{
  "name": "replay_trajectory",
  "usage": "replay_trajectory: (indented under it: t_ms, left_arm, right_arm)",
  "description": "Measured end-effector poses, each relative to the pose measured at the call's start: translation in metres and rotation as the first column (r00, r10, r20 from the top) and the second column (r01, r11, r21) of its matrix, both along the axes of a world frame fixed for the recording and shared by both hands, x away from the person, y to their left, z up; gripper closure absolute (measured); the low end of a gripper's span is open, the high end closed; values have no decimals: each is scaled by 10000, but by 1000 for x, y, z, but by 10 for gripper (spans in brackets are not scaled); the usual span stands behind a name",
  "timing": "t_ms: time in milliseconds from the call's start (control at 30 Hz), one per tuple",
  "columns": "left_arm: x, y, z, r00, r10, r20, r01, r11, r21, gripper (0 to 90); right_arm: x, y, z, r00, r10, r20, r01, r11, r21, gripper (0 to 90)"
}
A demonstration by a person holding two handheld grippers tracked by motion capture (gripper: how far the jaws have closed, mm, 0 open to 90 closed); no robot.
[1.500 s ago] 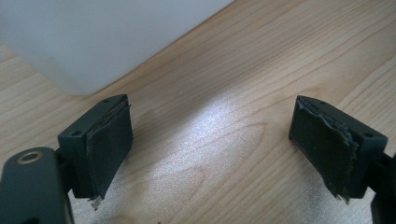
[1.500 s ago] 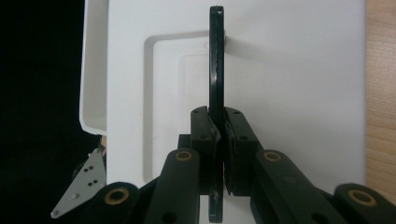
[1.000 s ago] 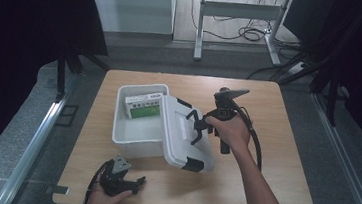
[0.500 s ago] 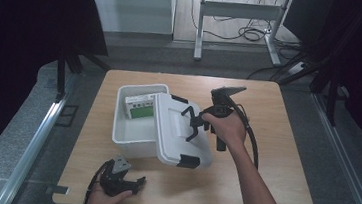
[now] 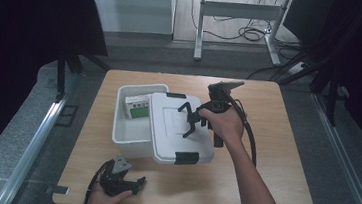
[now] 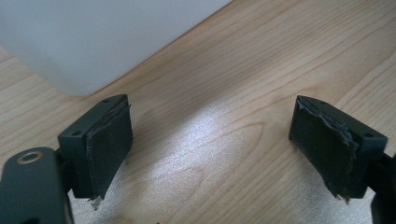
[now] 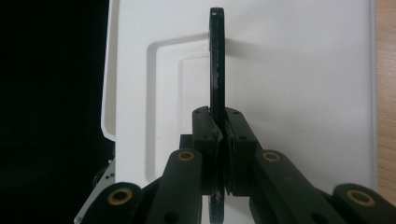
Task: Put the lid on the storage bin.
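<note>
Right gripper view: the right gripper (image 7: pixel 219 154) has its jaws pinched tight on the lid's black handle (image 7: pixel 216 56), white lid (image 5: pixel 179 127) right below it over the bin (image 5: pixel 131 132). Left gripper (image 5: pixel 123 182) sits spread wide on the table (image 6: pixel 243 93), bin just ahead.

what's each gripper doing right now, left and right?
Left gripper: open, holding nothing, low over the wooden table beside the white bin.
Right gripper: closed on the black handle of the white lid.
</note>
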State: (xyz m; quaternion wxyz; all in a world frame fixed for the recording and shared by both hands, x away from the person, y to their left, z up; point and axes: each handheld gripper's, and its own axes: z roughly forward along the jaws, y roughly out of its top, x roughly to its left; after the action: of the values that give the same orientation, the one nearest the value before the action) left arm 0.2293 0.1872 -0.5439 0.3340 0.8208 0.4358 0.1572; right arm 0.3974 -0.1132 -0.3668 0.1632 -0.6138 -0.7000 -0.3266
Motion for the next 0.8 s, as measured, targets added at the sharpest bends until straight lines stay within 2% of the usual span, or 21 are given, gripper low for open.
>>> replay_trajectory:
  t_ms: [300,533,800]
  left_arm:
    - [0,0,0,10000,-30,1,30,10000,1,134]
    - [0,0,0,10000,-13,18,13,10000,-17,134]
    - [0,0,0,10000,-10,18,10,10000,-17,134]
  right_arm:
    - [1,4,12,10000,-41,7,41,10000,-34,849]
    - [0,6,25,9998,-68,184,69,10000,-33,850]
    - [2,16,38,9996,-65,271,66,10000,-13,850]
